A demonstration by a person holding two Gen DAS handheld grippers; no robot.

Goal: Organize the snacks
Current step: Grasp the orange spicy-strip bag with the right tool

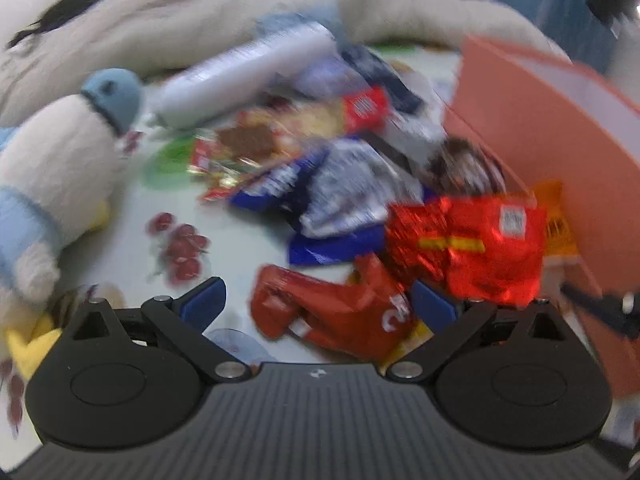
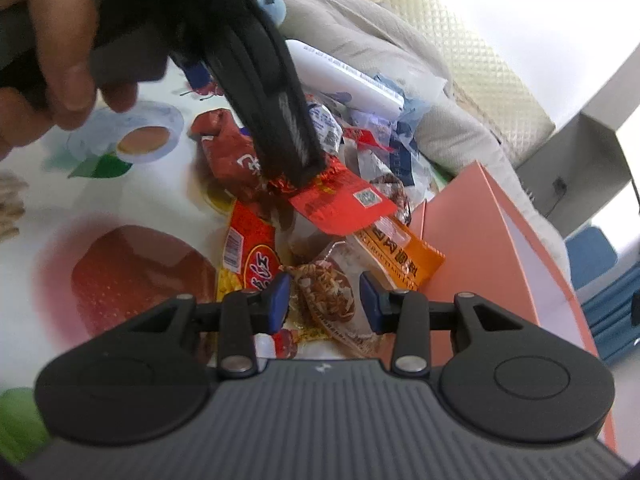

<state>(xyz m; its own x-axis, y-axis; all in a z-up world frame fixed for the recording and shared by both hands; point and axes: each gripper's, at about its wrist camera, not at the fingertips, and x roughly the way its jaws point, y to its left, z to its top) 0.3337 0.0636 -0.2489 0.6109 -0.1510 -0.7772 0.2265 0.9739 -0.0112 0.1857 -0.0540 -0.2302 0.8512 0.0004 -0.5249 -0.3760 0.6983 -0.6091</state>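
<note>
Lying crumpled, glossy red snack packet (image 1: 476, 248), its print seemingly blurred

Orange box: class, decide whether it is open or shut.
Open. The box shows its white inside behind an orange wall in both wrist views. Whether anything lies in it cannot be told.

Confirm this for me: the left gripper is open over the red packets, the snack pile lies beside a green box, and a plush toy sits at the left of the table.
One detail is off: the box beside the snack pile is orange, not green, as the left wrist view shows. The rest holds: the left gripper is open over the red packets, and the plush toy sits at the left of the table.
</note>
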